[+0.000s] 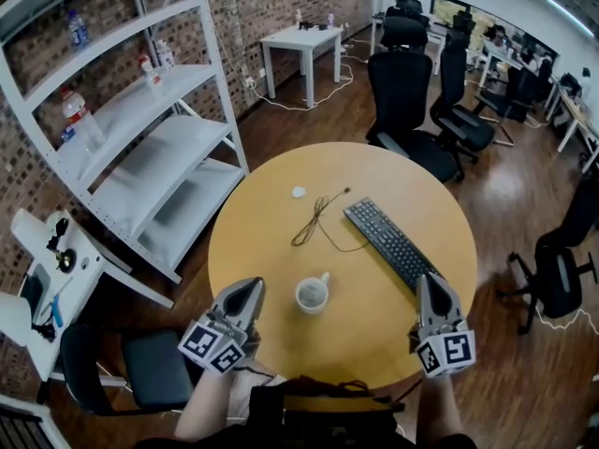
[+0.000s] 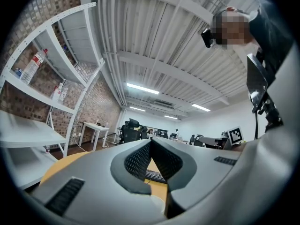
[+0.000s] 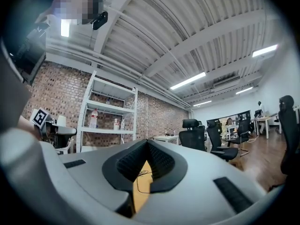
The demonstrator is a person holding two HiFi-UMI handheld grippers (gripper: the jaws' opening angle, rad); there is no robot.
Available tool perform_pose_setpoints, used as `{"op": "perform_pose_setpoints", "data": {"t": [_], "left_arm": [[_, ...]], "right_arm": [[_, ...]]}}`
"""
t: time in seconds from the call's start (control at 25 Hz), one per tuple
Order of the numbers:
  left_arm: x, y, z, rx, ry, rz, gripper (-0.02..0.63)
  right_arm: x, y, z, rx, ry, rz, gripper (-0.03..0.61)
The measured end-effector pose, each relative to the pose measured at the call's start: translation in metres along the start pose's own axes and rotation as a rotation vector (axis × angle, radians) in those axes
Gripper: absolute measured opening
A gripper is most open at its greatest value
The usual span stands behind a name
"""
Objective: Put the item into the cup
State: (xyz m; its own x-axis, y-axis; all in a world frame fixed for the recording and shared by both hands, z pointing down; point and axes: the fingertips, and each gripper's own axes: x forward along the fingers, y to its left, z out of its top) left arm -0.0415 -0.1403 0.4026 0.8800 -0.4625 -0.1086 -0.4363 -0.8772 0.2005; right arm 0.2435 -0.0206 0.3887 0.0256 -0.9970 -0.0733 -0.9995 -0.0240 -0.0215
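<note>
A white cup (image 1: 312,295) stands upright on the round wooden table (image 1: 271,251), near its front edge. A small white item (image 1: 299,193) lies farther back, left of centre. My left gripper (image 1: 250,290) hovers at the table's front left, just left of the cup, and its jaws meet at the tips with nothing between them. At the front right, my right gripper (image 1: 428,284) is shut and empty, near the end of the keyboard. In the left gripper view the gripper (image 2: 151,141) points level across the table. The right gripper (image 3: 147,142) does the same in its own view.
A black keyboard (image 1: 391,243) lies diagonally on the right half of the table, and a thin dark cable (image 1: 318,218) curls beside it. White shelving (image 1: 140,148) stands to the left, with a chair (image 1: 140,368) below it. Office chairs (image 1: 402,92) stand behind the table.
</note>
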Motion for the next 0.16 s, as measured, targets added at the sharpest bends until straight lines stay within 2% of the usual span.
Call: {"op": "perform_pose_setpoints", "data": {"t": [0.16], "left_arm": [[0.0015, -0.0050, -0.0018, 0.000, -0.003, 0.003, 0.000]], "right_arm": [[-0.0010, -0.0028, -0.0026, 0.000, 0.004, 0.002, 0.009]]}}
